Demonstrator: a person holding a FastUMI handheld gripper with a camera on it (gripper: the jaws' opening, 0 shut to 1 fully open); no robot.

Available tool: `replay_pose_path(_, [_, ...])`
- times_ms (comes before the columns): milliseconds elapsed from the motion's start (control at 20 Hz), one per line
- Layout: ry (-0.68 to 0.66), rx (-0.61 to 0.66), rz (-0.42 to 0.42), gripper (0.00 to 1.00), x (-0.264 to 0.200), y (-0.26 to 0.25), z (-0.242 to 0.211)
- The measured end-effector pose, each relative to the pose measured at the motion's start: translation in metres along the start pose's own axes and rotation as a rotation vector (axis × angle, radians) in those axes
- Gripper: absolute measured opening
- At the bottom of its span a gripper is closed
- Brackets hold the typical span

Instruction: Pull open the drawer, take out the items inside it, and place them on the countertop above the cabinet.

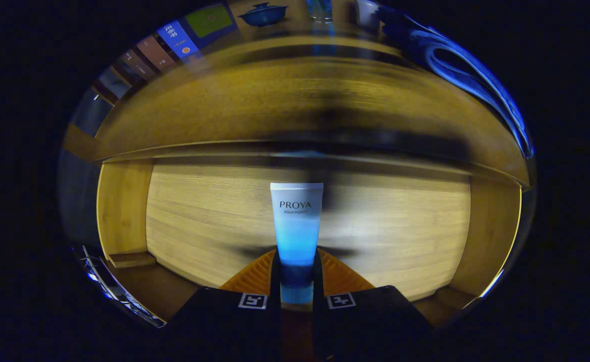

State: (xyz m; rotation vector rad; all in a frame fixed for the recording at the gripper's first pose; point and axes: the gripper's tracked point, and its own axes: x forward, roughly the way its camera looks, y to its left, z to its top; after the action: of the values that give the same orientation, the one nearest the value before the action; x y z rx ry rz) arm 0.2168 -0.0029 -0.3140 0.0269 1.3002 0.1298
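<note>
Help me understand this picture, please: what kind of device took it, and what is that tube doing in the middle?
No robot arm is involved: a person carries a handheld gripper with two fingers, and a fisheye camera mounted on it looks forward along those fingers. That is why the wood looks bent and the fingers rise from the bottom of the view.

Both fingers are closed on the lower end of a white and blue cosmetic tube, which stands up between them, so the tube is held.

Beyond and below it is the open wooden drawer, with its pale floor and side walls. Above the drawer is the cabinet's wooden countertop, where the tube is meant to go. At the far side of the countertop stand a dark blue lidded bowl and, to one side, a row of books.
</note>
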Motion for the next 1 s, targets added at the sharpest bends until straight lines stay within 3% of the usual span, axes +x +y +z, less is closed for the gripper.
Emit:
replay_pose_path(500, [-0.179,-0.008,0.064,0.28,-0.107,0.018,0.013])
replay_pose_path(700, [-0.2,-0.004,0.056,0.28,-0.13,0.026,0.048])
replay_pose_path(1000, [-0.209,-0.001,0.0,0.28,-0.122,0.03,0.12])
